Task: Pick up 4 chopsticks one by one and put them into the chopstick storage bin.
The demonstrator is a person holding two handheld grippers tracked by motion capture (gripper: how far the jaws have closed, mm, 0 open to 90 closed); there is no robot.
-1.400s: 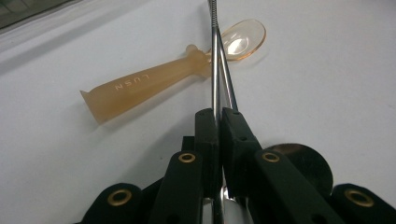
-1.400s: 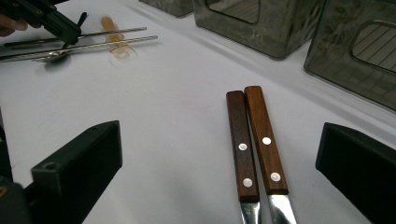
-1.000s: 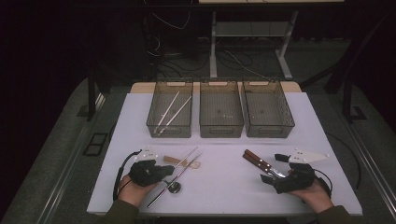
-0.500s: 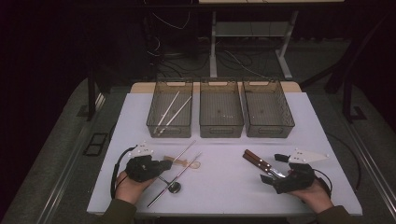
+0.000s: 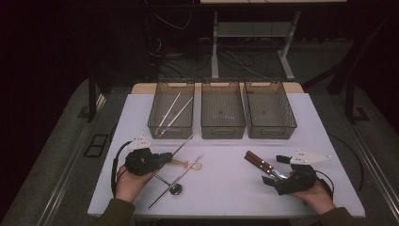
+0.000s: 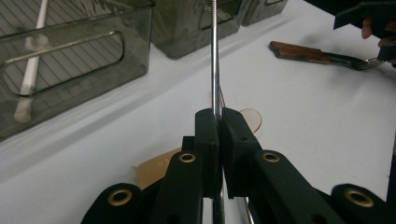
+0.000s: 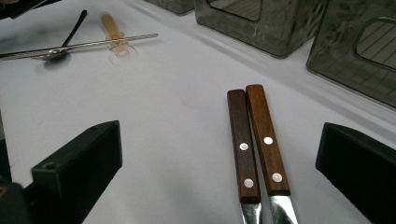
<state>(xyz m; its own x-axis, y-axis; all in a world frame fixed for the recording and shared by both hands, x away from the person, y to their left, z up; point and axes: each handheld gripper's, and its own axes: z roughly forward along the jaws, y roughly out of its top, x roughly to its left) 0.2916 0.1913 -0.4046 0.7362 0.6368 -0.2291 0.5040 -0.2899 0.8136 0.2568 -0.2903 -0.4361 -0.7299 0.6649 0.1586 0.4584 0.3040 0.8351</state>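
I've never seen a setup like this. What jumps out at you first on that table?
Three grey bins stand in a row at the far edge of the white table, the left one holding pale sticks. Nearer, the left claw is clamped on a thin metal rod. The right claw stands wide open over two wooden-handled utensils lying side by side.

Blades of two wooden-handled knives [image 7: 256, 140] past the bottom edge
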